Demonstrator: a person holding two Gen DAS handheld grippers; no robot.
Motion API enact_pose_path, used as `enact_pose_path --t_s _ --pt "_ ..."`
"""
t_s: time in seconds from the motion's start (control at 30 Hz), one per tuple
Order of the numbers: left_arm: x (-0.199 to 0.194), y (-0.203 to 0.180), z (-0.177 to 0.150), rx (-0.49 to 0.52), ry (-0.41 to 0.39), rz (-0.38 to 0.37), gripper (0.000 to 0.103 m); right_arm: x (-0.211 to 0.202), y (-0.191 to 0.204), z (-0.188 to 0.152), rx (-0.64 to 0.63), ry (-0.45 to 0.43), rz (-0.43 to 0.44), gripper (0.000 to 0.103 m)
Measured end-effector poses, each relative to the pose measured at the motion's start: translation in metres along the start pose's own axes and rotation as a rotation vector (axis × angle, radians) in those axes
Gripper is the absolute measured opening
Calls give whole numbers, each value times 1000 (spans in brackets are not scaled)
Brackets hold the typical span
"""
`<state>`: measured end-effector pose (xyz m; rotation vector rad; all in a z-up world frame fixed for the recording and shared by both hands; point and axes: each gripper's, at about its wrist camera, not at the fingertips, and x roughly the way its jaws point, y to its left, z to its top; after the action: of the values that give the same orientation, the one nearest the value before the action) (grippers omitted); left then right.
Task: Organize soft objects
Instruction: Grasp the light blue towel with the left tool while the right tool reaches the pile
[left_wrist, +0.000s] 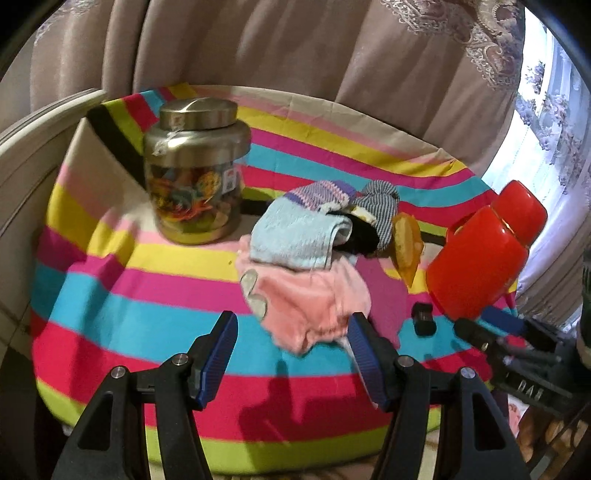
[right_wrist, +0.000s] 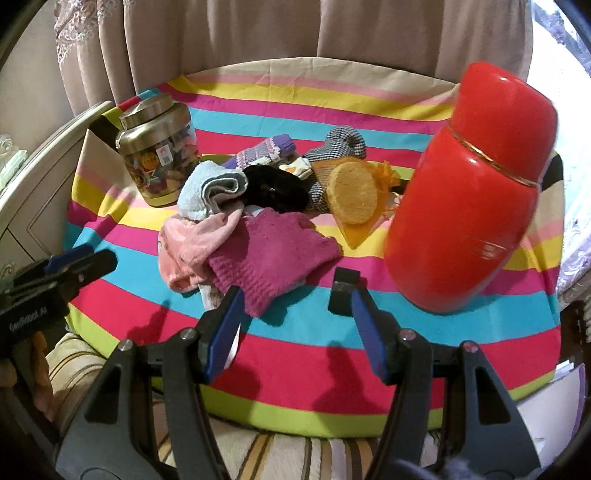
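Note:
A heap of soft things lies mid-table on the striped cloth (left_wrist: 147, 295): a light blue towel (left_wrist: 295, 236) (right_wrist: 207, 192), a pink fleece piece (left_wrist: 306, 302) (right_wrist: 195, 243), a magenta knit cloth (right_wrist: 273, 258), a purple striped sock (right_wrist: 266, 149), a grey checked sock (right_wrist: 340, 144), a black fuzzy piece (right_wrist: 273, 192) and a yellow sponge in orange mesh (right_wrist: 354, 195). My left gripper (left_wrist: 291, 315) hangs open just short of the pink fleece. My right gripper (right_wrist: 295, 291) is open near the magenta cloth's front edge. Neither holds anything.
A metal-lidded jar (left_wrist: 195, 166) (right_wrist: 155, 155) of colourful items stands at the left. A red flask (left_wrist: 480, 258) (right_wrist: 472, 192) stands at the right, and a small black block (right_wrist: 345, 291) sits before it. Curtains hang behind, with a white furniture edge (left_wrist: 33, 129) at left.

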<state>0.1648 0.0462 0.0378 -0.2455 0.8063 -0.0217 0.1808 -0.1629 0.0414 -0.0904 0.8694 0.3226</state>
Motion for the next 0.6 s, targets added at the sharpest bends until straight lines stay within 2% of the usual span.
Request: enact_pose_path --t_s 0.3,0.5,0.53,0.57,0.6 --pt "67 -15 48 35 43 -38 63 34 -1 11 12 18 24 64" --pt "122 -18 58 47 119 -30 63 57 1 10 -9 57 55 65" --pt "128 -17 58 47 127 -27 59 60 1 10 -10 64 61 67" --pt "131 -15 59 41 128 -31 44 64 0 9 -10 69 65 69" --pt "133 -12 61 34 126 -42 37 67 1 9 -12 74 66 69"
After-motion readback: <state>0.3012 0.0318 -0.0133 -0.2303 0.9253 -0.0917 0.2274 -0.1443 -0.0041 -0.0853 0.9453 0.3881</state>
